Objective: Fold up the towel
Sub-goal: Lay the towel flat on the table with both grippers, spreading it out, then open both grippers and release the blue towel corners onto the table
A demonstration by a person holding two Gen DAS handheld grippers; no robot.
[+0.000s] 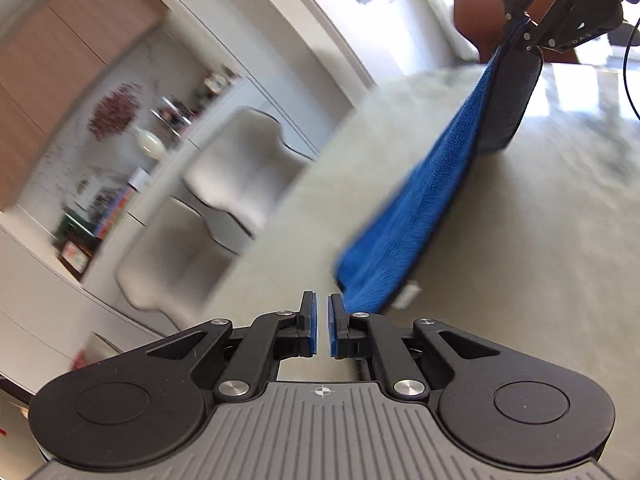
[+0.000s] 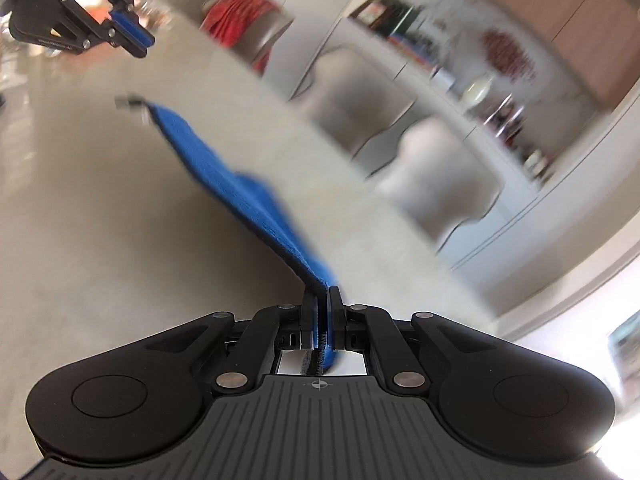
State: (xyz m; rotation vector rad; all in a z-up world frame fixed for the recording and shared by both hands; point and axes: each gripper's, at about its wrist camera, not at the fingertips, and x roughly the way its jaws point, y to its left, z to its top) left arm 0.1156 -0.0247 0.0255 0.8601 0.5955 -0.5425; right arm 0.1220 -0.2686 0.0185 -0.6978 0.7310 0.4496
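Midway, by the look of it: the right gripper (image 2: 323,300) clamps one end of the blue towel (image 2: 240,196) and holds it above the pale table (image 2: 80,220), the cloth sloping down from the jaws toward its far end, where a small white tag (image 2: 128,102) shows. The left gripper (image 1: 322,312) hangs just beside that low end with its pads nearly together, only a thin gap between them and no cloth in it.

Judging from this, a lift or carry-over of the towel is in hand; whether the left gripper is about to take the low end or has just let it go, one moment cannot settle.

Motion blur smears the chairs (image 1: 236,160) and shelves (image 2: 500,72) beyond the table. How many layers the towel already has, and whether its low end touches the table, cannot be made out.
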